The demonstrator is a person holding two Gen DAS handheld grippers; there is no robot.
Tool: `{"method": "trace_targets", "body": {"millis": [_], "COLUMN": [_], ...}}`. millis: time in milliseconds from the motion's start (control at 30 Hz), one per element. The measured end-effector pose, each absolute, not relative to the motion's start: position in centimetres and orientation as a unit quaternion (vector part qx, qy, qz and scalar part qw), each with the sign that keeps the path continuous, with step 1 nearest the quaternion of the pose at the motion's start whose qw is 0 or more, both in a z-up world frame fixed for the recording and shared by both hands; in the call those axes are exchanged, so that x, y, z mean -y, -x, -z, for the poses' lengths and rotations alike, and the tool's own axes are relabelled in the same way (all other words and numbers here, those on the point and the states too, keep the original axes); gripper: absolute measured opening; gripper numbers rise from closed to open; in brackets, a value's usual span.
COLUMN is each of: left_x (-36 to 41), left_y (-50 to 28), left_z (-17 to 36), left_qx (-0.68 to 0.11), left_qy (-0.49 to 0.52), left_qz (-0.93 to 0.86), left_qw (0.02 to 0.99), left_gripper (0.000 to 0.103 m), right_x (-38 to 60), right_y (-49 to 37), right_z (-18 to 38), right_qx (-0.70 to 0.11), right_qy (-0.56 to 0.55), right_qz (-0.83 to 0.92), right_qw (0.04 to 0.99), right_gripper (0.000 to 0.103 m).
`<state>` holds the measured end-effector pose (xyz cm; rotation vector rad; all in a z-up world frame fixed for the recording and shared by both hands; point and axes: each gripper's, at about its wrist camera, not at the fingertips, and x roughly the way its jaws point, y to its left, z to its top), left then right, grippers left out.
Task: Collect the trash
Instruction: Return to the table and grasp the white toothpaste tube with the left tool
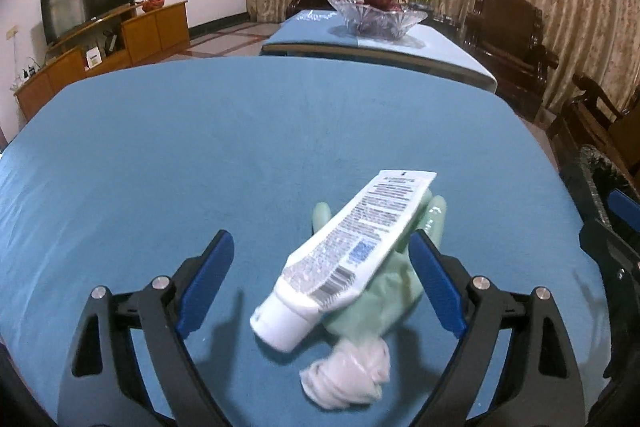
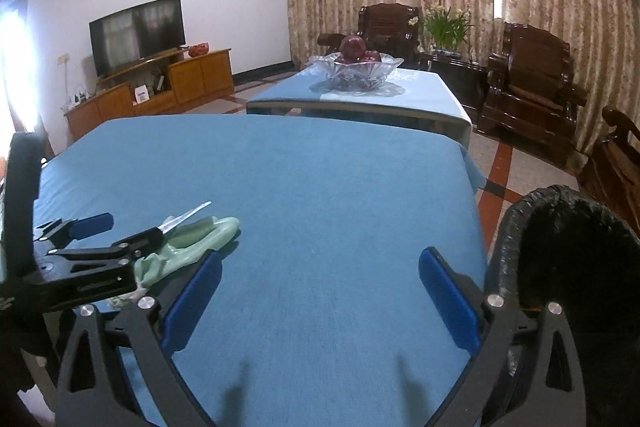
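Observation:
A white squeeze tube [image 1: 340, 251] lies cap-near across a pale green glove [image 1: 384, 303] on the blue-covered table [image 1: 200, 147]. A crumpled white wad [image 1: 348, 375] sits just below them. My left gripper [image 1: 320, 239] is open and straddles the tube and glove; its right pad is close beside the glove, and no pad presses on anything. In the right wrist view the glove [image 2: 200, 233] and the tube's flat end [image 2: 188, 217] show past the left gripper [image 2: 136, 225]. My right gripper [image 2: 322, 257] stands open over bare cloth, holding nothing.
A bin lined with a black bag [image 2: 516, 227] stands off the table's right edge, beside the right gripper. Beyond is a second table with a glass fruit bowl [image 2: 356, 71]. Dark wooden armchairs [image 2: 532, 83] line the curtained wall, and a TV cabinet [image 2: 160, 87] stands at the left.

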<state>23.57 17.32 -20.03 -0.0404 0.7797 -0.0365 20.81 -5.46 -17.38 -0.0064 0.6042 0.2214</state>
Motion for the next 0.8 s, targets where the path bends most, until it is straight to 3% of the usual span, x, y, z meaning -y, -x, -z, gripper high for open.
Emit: {"method": "trace_targets", "body": {"millis": [233, 467, 733, 800], "left_x": [-17.4, -18.2, -19.8, -20.3], "left_y": [-24.4, -24.0, -23.8, -23.8], "left_z": [21.2, 20.6, 19.9, 20.3], "left_qx": [-0.401, -0.392, -0.387, -0.390], "left_qy": [0.028, 0.063, 0.089, 0.091], "left_qz": [0.032, 0.046, 0.036, 0.031], "left_qw": [0.915, 0.917, 0.917, 0.916], "left_gripper": [0.076, 0.052, 0.052, 0.047], "right_x": [4.7, 4.3, 3.4, 3.5], "right_y": [-21.4, -21.7, -21.7, -21.6], "right_z": [18.2, 18.7, 18.8, 18.8], "right_qx": [-0.303, -0.309, -0.313, -0.313], "right_qy": [0.005, 0.007, 0.014, 0.015], "right_qz": [-0.115, -0.121, -0.128, -0.130], "right_qw": [0.946, 0.943, 0.941, 0.941], "right_gripper": [0.097, 0.097, 0.097, 0.097]}}
